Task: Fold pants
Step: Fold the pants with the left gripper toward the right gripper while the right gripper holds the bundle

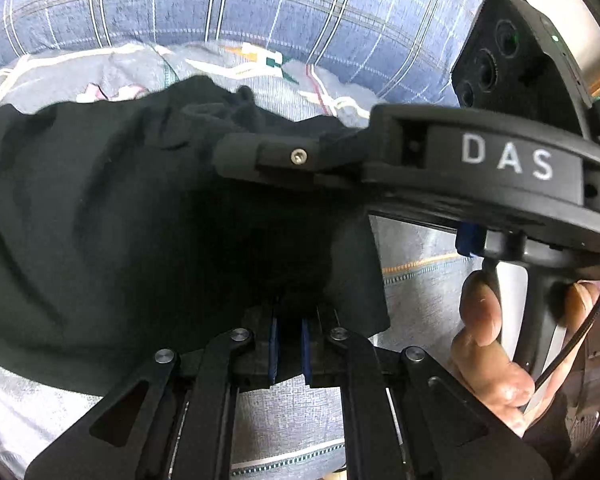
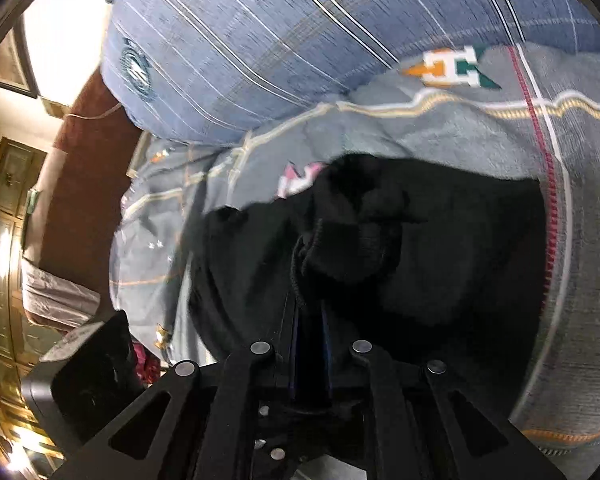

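The black pants (image 1: 100, 208) lie bunched on a grey patterned bedsheet (image 1: 420, 272). In the left wrist view my left gripper (image 1: 290, 320) sits at the bottom, its blue pads (image 1: 274, 348) shut on a fold of the black cloth. My right gripper (image 1: 240, 154) reaches in from the right over the pants, a hand (image 1: 488, 344) holding its handle. In the right wrist view the right gripper (image 2: 310, 312) is shut on the pants (image 2: 440, 260) just below a ribbed band (image 2: 352, 248). Cloth hides both sets of tips.
A large blue plaid pillow (image 2: 260, 40) lies behind the pants, also the plaid pillow (image 1: 260, 8) in the left wrist view. The sheet (image 2: 460, 128) carries coloured stripes. A wooden cabinet (image 2: 4, 240) and dark red floor (image 2: 80, 208) lie off the bed's left edge.
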Motion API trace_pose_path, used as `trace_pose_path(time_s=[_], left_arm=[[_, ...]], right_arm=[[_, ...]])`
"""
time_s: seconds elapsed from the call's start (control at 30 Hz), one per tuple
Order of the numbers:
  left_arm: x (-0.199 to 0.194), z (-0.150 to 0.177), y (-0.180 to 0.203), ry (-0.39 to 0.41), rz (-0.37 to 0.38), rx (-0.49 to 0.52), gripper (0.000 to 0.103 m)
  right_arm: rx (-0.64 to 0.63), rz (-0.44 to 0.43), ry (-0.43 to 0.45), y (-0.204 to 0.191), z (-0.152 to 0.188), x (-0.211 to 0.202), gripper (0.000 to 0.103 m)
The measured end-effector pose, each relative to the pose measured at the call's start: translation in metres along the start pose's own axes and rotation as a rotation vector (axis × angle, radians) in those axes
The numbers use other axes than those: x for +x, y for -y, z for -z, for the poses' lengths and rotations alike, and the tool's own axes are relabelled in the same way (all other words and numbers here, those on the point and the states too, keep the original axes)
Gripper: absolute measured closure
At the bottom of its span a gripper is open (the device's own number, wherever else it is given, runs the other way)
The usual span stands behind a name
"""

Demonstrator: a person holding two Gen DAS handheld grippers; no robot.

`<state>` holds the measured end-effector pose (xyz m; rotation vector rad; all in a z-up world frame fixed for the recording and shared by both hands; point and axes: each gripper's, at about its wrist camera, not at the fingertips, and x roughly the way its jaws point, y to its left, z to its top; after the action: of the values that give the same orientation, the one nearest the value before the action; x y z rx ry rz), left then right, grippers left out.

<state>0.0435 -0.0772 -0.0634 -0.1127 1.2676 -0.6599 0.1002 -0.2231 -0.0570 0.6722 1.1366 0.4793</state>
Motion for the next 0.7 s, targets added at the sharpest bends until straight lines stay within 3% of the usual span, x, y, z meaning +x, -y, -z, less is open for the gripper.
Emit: trace_pose_path(time_s=[0.1,0.17,0.2,0.4,0.47,0.53,0.6,0.7], left_arm=[[0.007,0.002,-0.004,-0.043,-0.015,-0.022,0.093],[0.008,0.007,-0.009,-0.076,-0.027,-0.035,0.087],[0.007,0.008,-0.01,-0.078,-0.032,-0.04,0.081],[-0.008,0.013,-0.019,-0.065,-0.013,-0.082,0.06],[-0.011,0.012,-0.025,-0.06,-0.018,-0.106,0.056],[-0.015,0.012,-0.03,-0.067,-0.005,-0.135,0.055],[-0.018,0.012,-0.032,-0.064,0.005,-0.142,0.054],[-0.027,0.013,-0.04,-0.032,-0.005,-0.17,0.053]], right_arm=[[-0.017,-0.016,-0.024,-0.007,0.001,0.005,0.087],[0.009,-0.039,-0.073,-0.005,0.0,0.012,0.07],[0.018,-0.047,-0.068,-0.005,-0.002,0.009,0.067],[0.041,-0.114,0.118,0.001,-0.019,-0.05,0.047],[0.066,-0.037,0.171,0.011,-0.023,-0.066,0.046],[0.084,0.098,0.19,0.02,-0.027,-0.073,0.046],[0.112,0.23,0.174,0.032,-0.03,-0.074,0.046],[0.156,0.295,0.107,0.047,-0.03,-0.063,0.046]])
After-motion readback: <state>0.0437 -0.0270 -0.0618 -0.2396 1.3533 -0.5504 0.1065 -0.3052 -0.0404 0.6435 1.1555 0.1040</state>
